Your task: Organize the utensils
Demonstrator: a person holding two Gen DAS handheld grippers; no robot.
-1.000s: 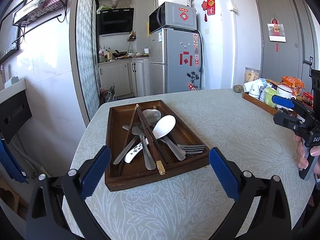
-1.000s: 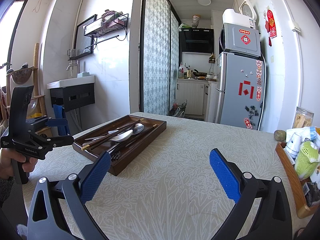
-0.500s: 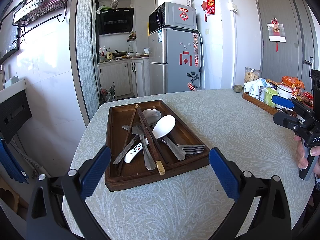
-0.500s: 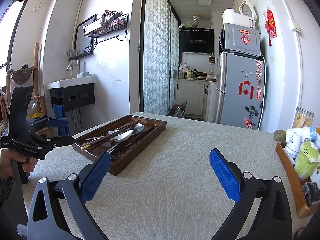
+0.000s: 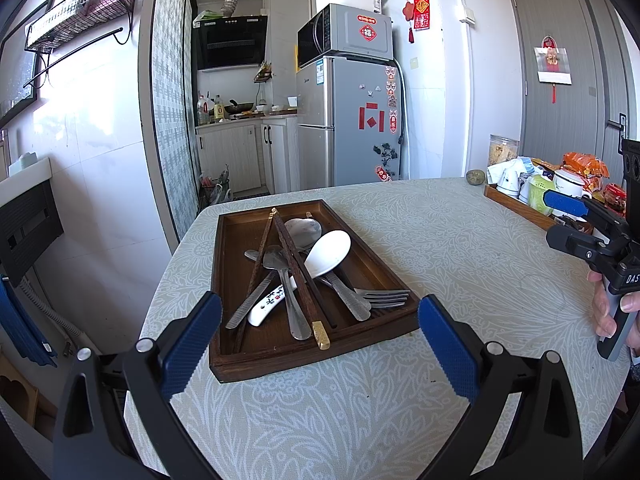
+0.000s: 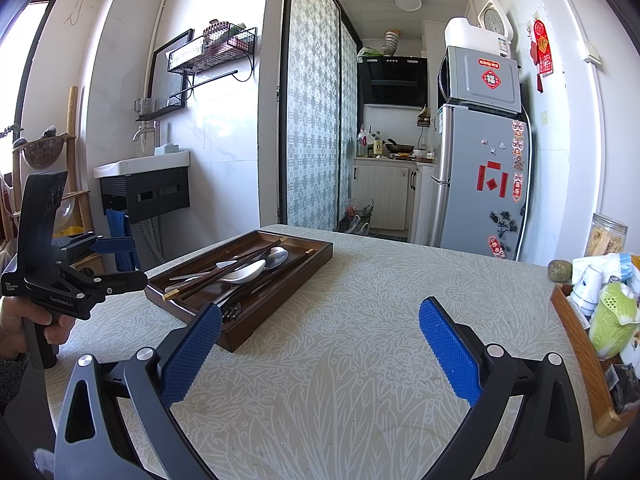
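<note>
Both released and empty: left gripper (image 5: 318, 338) before the tray (image 5: 280, 364) near the table's left edge, right gripper (image 6: 320, 346) apart. Risk of dragging crossed chopsticks (image 5: 296, 268) when lifting one tangled spoon (image 5: 326, 250).

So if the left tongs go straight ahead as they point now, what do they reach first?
Probably the near rim of the wooden tray, then the jumbled utensils, nearest the gold-tipped chopstick. The left tongs are open and empty; depth is uncertain.

Nothing has visibly changed over the last second: the left tool (image 5: 318, 334) and the right tool (image 6: 320, 338) hang wide apart over the worktop (image 5: 460, 248) exactly where they were, and the utensils lie in the wooden tray (image 5: 228, 280) in the same crossed heap.
</note>
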